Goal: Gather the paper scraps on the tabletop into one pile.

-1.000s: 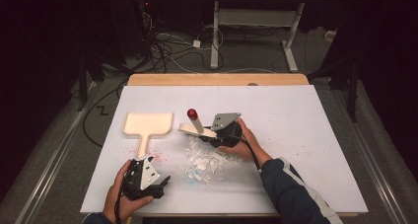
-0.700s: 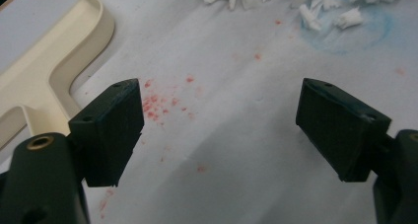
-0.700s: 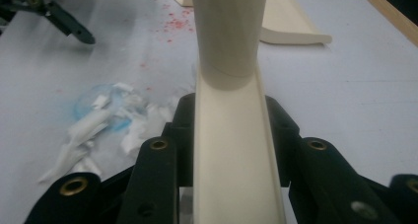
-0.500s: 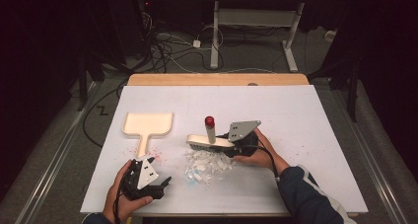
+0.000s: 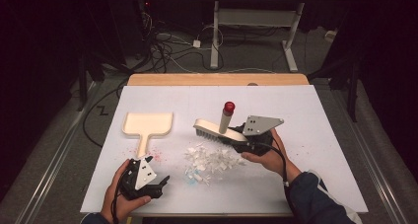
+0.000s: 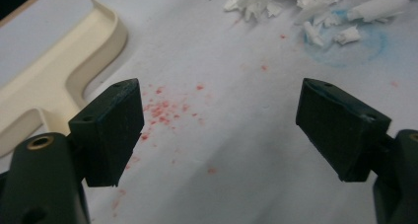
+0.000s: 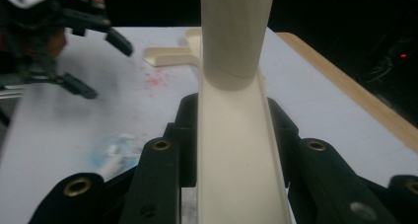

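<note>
A: Where's the brush [image 5: 217, 130] now?

B: Clamped in the right gripper [image 5: 241, 137], both jaws pressed against the sides of its cream back, as the right gripper view shows [image 7: 236, 150]. Its handle with the red cap stands up from the back. It hangs over the middle of the table [image 5: 320, 135], bristles just beyond the far edge of the paper scraps [image 5: 212, 160].

A: Has it shifted?

B: Yes. Compared with 1 second ago, the brush has travelled away from the table's left side and lifted a little; earlier it sat closer to the dustpan [image 5: 148, 125], low over the pile. The scraps look much as they did, a loose heap near the table's front edge.

A: So what does that mean for the sweeping?

B: My read is that the brush has been drawn back for a stroke, since the pile now lies between it and the dustpan's side. The pan's mouth faces the far edge, though, so it would need repositioning.

A: And the other hand?

B: The left gripper [image 5: 160, 183] rests near the table's front left corner, by the dustpan's handle. Its 2 jaws stand wide apart with nothing between them, over red specks [image 6: 162, 108]. It hasn't moved across the pictures.
</note>
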